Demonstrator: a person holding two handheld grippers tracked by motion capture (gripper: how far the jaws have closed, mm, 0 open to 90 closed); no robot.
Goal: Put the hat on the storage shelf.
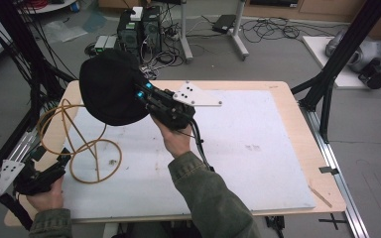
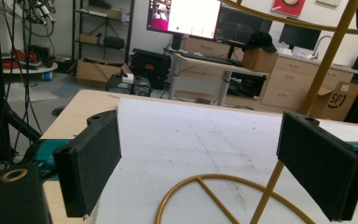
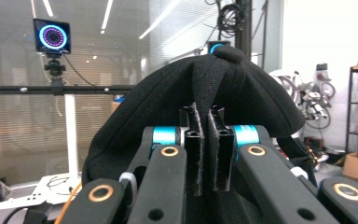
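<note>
A black cap (image 1: 110, 87) hangs in the air over the table's far left, pinched at its edge by my right gripper (image 1: 146, 94). In the right gripper view the jaws stand nearly together on the cap's fabric (image 3: 205, 84), and the crown bulges above them. A gold wire stand (image 1: 79, 144) with a round base ring and a tall hoop rests on the white mat at the left. My left gripper (image 1: 62, 161) sits low at the table's near left corner, open, its pads (image 2: 91, 161) on either side of the stand's base ring (image 2: 205, 186) and upright rod, not touching them.
The white mat (image 1: 248, 148) covers most of the wooden table. Black frame posts stand at both sides (image 1: 327, 84). Computers and cables lie on the floor beyond the far edge (image 1: 144, 29). The right arm's sleeve reaches in from the bottom middle.
</note>
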